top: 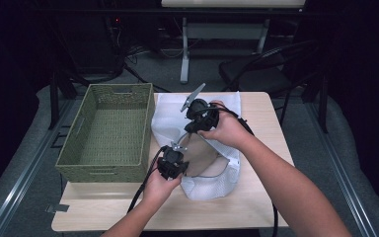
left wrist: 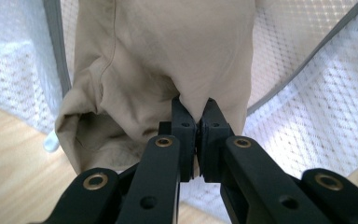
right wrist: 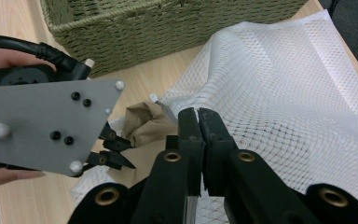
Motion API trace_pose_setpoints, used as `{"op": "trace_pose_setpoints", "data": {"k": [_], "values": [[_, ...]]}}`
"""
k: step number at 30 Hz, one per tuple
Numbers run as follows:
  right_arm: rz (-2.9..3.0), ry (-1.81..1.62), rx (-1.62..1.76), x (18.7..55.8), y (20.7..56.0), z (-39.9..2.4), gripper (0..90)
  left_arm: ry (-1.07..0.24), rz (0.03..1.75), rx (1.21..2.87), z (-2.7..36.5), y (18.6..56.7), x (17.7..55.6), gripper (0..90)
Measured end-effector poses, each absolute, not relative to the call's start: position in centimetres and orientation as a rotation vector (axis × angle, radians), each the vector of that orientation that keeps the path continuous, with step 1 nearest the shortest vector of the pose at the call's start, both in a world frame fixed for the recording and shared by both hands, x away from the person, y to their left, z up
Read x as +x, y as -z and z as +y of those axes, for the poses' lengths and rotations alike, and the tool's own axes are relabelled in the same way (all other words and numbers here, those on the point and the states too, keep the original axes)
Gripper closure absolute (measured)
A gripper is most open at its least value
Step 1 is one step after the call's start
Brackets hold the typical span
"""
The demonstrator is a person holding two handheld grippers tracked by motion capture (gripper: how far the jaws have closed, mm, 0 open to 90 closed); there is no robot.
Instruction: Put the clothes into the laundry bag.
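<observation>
Left tool point(left wrist: 195, 109) pinches beige cloth point(left wrist: 168, 56); right tool point(right wrist: 198, 116) clamps mesh bag point(right wrist: 279, 93).

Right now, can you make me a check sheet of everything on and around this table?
Surface: light wooden table, bare at the front.
Job's things: beige garment half inside a white mesh laundry bag; the bag lies right of the basket.
Clutter: green woven basket at the table's left, nothing seen inside.
Grippers: left tool is shut on a fold of the beige garment at the bag's mouth; right tool is shut on the bag's mesh.
Cables: a black cable trails from the left tool over the front edge.
Surroundings: dark room, a black chair behind the table, grey floor.
</observation>
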State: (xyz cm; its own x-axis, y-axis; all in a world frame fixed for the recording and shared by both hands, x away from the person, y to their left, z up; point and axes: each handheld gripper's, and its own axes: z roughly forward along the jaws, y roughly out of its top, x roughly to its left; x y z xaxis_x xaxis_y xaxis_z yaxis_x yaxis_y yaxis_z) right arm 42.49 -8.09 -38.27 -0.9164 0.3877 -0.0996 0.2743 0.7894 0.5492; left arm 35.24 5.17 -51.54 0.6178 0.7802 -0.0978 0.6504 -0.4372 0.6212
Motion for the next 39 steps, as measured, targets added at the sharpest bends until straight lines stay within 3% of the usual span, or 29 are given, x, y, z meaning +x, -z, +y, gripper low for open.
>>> {"op": "trace_pose_setpoints", "data": {"k": [26, 31, 39], "values": [[2.769, -0.803, 0.529, 42.6, 38.2, -8.1, 88.7, -0.37, 1.127, 2.229, 3.6, 54.2, 37.8, 84.0], [2.768, -0.802, 0.527, 42.6, 38.2, -8.1, 88.7, -0.353, 1.133, 2.224, 3.7, 54.0, 37.4, 76.9], [2.772, -0.787, 0.525, 42.6, 38.4, -8.1, 88.7, -0.287, 1.126, 2.221, 4.4, 53.0, 36.4, 51.1]]}}
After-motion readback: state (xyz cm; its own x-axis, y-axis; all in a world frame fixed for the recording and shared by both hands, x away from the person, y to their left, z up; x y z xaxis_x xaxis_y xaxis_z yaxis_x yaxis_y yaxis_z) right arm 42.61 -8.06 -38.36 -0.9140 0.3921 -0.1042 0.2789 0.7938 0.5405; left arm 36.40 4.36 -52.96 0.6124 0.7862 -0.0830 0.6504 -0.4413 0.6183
